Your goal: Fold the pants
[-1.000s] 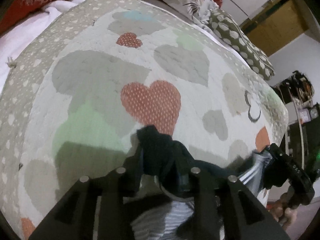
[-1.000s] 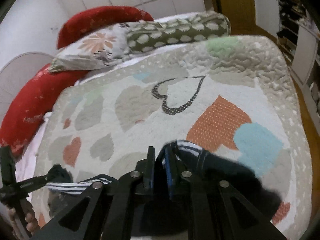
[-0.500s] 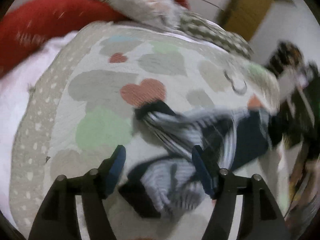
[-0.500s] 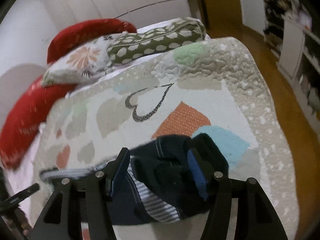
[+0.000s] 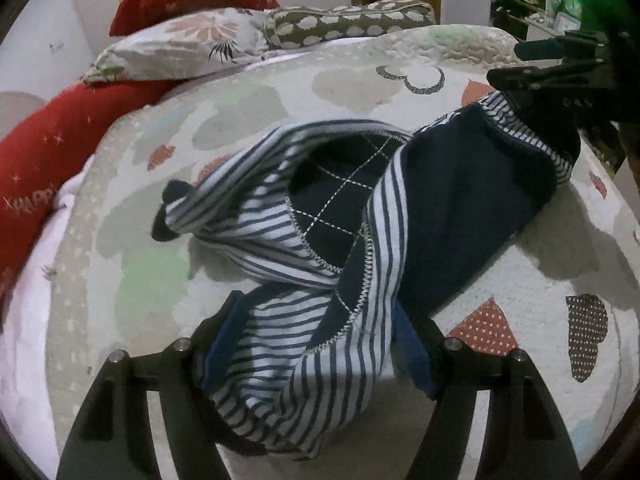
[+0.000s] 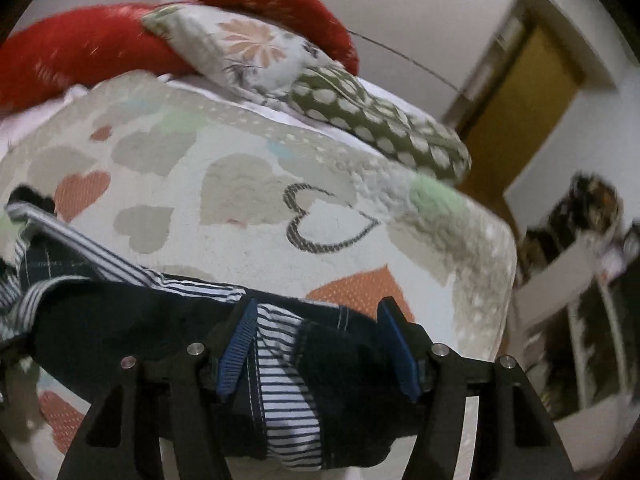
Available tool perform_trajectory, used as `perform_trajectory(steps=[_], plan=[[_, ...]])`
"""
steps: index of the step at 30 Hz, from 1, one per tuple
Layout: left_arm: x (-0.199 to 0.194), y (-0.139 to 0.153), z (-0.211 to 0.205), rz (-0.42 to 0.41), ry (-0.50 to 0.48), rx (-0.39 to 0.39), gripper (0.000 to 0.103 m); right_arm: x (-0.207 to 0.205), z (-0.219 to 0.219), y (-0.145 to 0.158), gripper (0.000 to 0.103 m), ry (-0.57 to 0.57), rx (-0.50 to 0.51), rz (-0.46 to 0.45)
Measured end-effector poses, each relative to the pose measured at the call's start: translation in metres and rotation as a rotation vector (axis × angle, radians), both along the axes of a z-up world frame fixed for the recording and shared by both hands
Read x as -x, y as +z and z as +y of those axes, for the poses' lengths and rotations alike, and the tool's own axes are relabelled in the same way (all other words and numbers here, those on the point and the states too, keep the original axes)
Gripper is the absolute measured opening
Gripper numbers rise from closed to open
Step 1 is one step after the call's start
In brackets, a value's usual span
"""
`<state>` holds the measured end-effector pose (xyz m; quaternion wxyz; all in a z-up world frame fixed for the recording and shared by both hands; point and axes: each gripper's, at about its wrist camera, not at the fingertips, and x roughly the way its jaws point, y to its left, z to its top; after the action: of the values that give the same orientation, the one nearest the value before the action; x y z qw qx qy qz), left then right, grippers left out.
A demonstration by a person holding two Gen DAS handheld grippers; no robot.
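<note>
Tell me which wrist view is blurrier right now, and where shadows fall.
Left wrist view: sharp; the pants cast soft shadows on the quilt, a green glare sits top right. Right wrist view: motion-blurred, worst at the pillows and the right edge; the pants there look dim.

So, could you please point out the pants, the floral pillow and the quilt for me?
pants (image 5: pixel 472 208), left wrist view, on the dark navy panel.
floral pillow (image 5: pixel 188 44), left wrist view, on its printed face.
quilt (image 6: pixel 240 188), right wrist view, on a bare grey heart.

Left hand-held gripper (image 5: pixel 316 344) spread wide; right hand-held gripper (image 6: pixel 316 344) opening
</note>
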<state>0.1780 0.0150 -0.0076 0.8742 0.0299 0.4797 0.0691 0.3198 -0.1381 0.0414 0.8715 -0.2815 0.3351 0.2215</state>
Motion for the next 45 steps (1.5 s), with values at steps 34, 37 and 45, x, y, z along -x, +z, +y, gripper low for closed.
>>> perform_trajectory(steps=[34,37,45], plan=[[0.136,0.024,-0.05,-0.104,-0.096,0.011,0.005,0.137,-0.145,-0.025,0.012,-0.122,-0.456,0.335],[0.156,0.018,-0.053,-0.105,-0.077,0.025,0.005,0.166,-0.162,-0.037,0.012,-0.143,-0.52,0.366],[0.181,-0.008,-0.069,-0.052,-0.086,-0.067,0.014,0.222,-0.195,-0.062,0.032,-0.25,-0.519,0.346]])
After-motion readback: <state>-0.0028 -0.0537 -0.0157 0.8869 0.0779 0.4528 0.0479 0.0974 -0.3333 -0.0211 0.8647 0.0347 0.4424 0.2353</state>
